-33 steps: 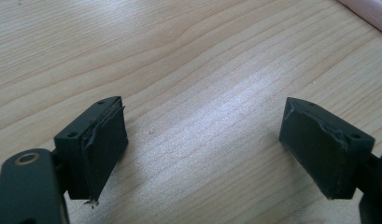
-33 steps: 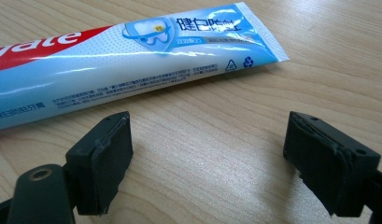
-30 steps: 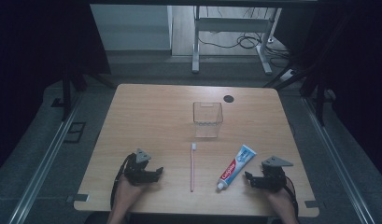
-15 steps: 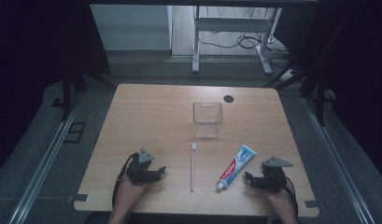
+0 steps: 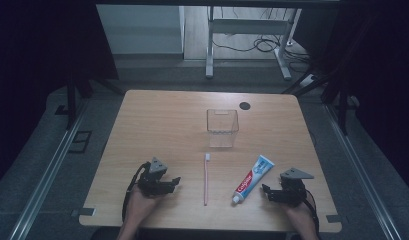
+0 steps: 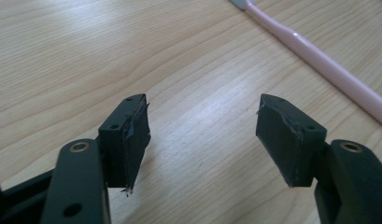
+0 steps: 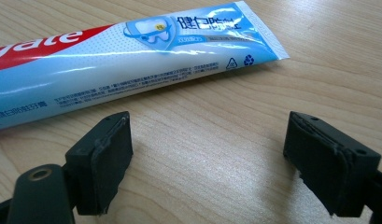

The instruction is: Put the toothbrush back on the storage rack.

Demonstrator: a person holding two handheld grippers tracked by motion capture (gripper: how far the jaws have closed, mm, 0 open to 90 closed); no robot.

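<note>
Both hand-held grippers, left [image 6: 201,135] and right [image 7: 209,161], gape over grained wood table [image 5: 157,125], apparently empty.

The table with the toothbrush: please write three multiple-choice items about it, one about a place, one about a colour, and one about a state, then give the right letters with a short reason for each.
1. Where does the toothbrush lie?
A. inside the clear cup
B. flat on the table, nearer the person than the clear cup
C. on top of the toothpaste tube

2. What colour is the toothbrush handle?
A. green
B. black
C. pink

3. How do the jaws of the left gripper stand?
A. open, with bare wood between them
B. shut on the toothbrush
C. shut on the tube

Answers:
1 B: it lies on the table, below the clear cup in the high view.
2 C: the handle is pale pink.
3 A: a wide gap shows between the jaws.
</note>
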